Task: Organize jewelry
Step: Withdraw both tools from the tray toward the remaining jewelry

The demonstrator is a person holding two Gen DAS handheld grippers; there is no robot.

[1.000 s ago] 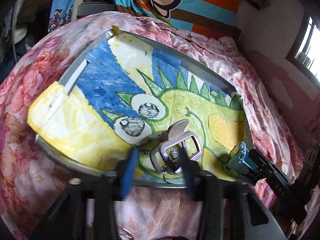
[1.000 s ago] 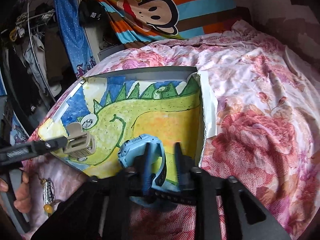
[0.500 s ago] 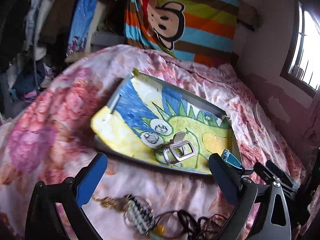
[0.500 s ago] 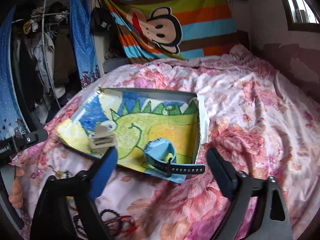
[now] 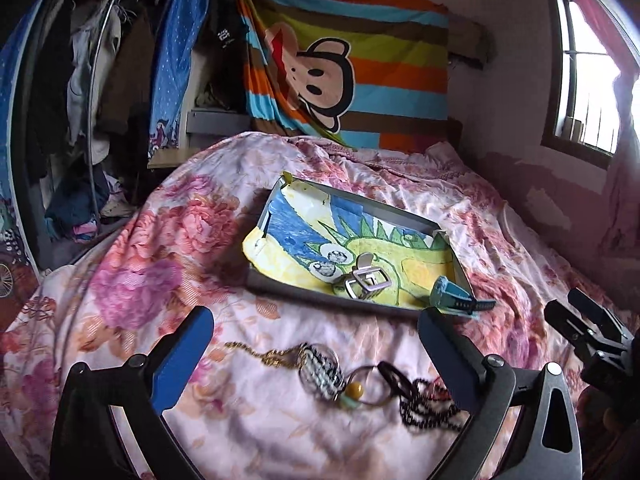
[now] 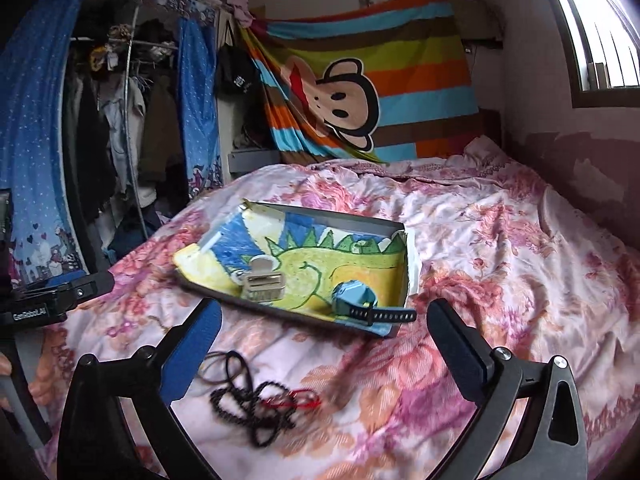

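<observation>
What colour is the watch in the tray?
The watch is light blue with a darker blue strap, lying in the tray; the right wrist view shows it best.

Left tool (image 5: 316, 352) and right tool (image 6: 324, 344) both gape wide, holding nothing.

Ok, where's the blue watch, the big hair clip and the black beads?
blue watch (image 6: 352, 298), right wrist view, on its blue case.
hair clip (image 6: 264, 282), right wrist view, on its beige body.
black beads (image 6: 256, 412), right wrist view, on the tangled strand lying on the bedspread.
</observation>
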